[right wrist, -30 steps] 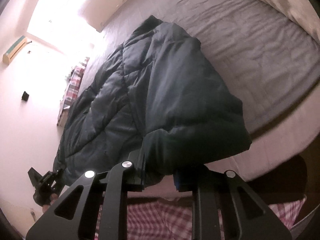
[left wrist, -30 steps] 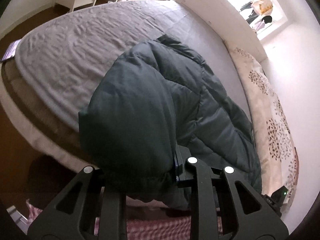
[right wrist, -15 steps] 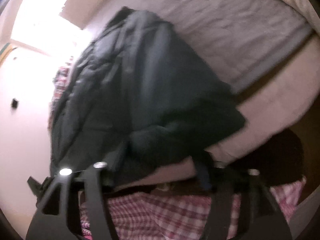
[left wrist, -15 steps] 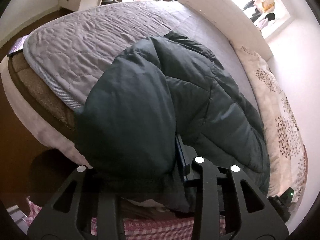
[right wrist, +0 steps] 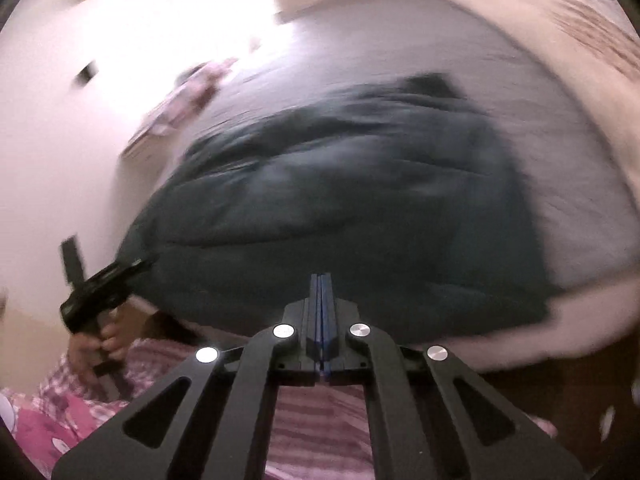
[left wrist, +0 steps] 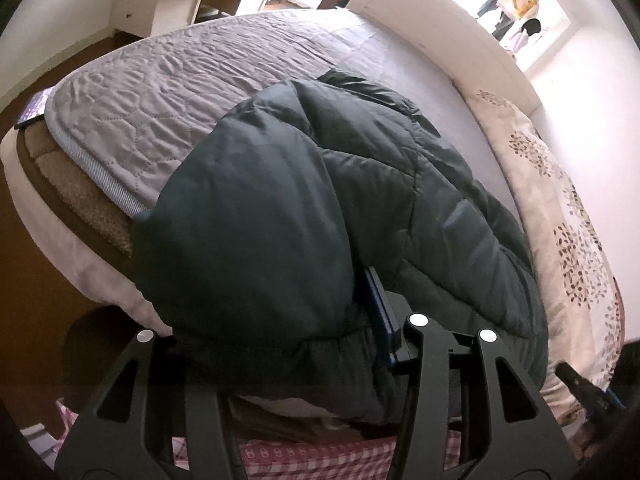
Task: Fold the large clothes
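A dark green puffer jacket point(left wrist: 304, 216) lies folded on the grey quilted bed cover point(left wrist: 192, 80), its near edge hanging over the side of the bed. My left gripper point(left wrist: 272, 312) straddles that near edge. Its jaws are opening; one blue pad point(left wrist: 380, 312) shows beside the fold and the other finger is hidden under the fabric. In the blurred right wrist view the jacket point(right wrist: 340, 208) lies ahead of my right gripper point(right wrist: 322, 284), which is shut with nothing between its pads. A hand holds the left gripper point(right wrist: 100, 292) at the jacket's left corner.
A floral quilt point(left wrist: 568, 216) runs along the bed's right side below the white headboard point(left wrist: 432, 28). A white drawer unit point(left wrist: 136, 4) stands beyond the bed's far left. A dark flat object point(left wrist: 34, 110) lies at the bed's left corner. Pink checked clothing point(right wrist: 312, 420) is below the grippers.
My right gripper let go of the jacket's edge, snapped shut, rolled and drew back and up. My left gripper stayed in place while its jaws widened around the fold.
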`<state>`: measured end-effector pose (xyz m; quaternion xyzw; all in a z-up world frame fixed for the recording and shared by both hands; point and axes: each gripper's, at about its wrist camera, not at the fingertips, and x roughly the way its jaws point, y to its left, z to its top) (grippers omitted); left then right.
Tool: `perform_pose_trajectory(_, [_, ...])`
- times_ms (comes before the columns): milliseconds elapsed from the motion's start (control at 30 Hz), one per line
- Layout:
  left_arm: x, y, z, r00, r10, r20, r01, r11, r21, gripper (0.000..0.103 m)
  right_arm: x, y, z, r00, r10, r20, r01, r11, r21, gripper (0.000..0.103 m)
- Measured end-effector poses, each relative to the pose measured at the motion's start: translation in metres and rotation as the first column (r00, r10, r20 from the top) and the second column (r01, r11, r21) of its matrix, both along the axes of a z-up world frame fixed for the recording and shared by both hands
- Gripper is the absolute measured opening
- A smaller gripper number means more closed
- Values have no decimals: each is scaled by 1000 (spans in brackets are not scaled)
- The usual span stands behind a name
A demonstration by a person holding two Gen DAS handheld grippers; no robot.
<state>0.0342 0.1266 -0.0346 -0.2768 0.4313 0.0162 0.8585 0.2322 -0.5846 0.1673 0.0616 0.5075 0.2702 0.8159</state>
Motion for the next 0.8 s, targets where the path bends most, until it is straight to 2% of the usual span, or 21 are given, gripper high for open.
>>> perform_pose_trajectory(67, [0,2,0,1000,1,3,-1,1000,-11,47,1,42,-6,997,79,15,-79,996,-33,2])
perform_pose_trajectory(167, [-1,2,1,1000,-4,8,5,1000,-17,47,13,90,-20,985,170,-23,-171,983,-68,2])
perform_pose_trajectory(300, [-1,5,0,1000,-11,16,11,999,-44,47,28,124,-51,969,227,-99,-239,961,-141,2])
perform_pose_trajectory(367, [0,4,0,1000,-20,20,21,998,-56,48,38,132,-75,966,213,-145,-239,951,-194,1])
perform_pose_trajectory(467, [0,1,1,999,-33,28,34,998,-44,49,49,131,-95,963,162,-216,-200,965,-167,0])
perform_pose_trajectory(667, [2,1,0,999,-31,28,32,998,-50,52,61,123,-105,951,139,-275,-177,977,-120,0])
perform_pose_trajectory(800, [2,1,0,999,-29,26,30,998,-48,52,59,119,-103,955,129,-266,-166,979,-122,0])
